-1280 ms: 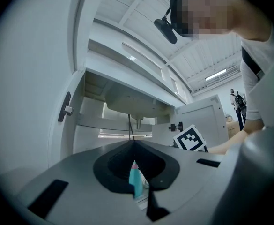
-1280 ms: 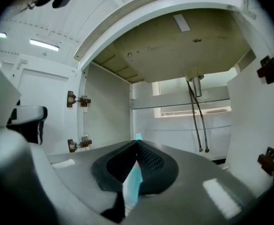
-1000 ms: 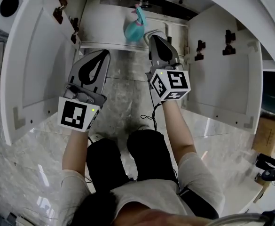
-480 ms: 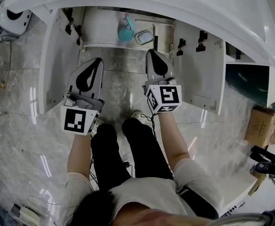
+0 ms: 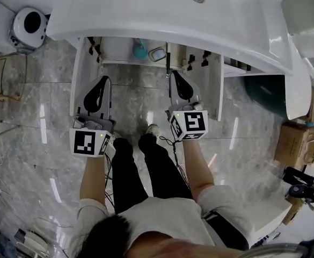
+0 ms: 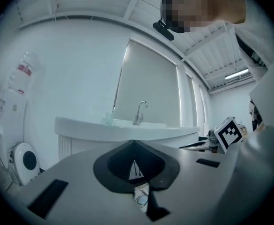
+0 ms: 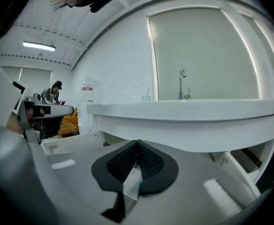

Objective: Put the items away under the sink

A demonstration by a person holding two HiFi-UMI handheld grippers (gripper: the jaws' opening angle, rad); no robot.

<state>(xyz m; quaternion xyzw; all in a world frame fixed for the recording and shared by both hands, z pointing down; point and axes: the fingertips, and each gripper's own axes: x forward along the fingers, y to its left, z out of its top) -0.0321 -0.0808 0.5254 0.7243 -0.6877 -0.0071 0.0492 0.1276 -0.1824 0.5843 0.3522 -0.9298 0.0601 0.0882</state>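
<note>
Clearly shut and empty, left gripper (image 5: 103,79) and right gripper (image 5: 174,75) hang before the sink cabinet (image 5: 79,85), where the teal spray bottle (image 5: 140,50) stands; its label is unreadable.

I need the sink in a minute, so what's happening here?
A person stands facing the sink with a gripper in each hand. The left gripper and right gripper are both shut with nothing in them, held out in front of the cabinet below. The cabinet doors hang open. Inside sit a teal spray bottle and a small pale item beside it. Nothing is being carried right now.
</note>
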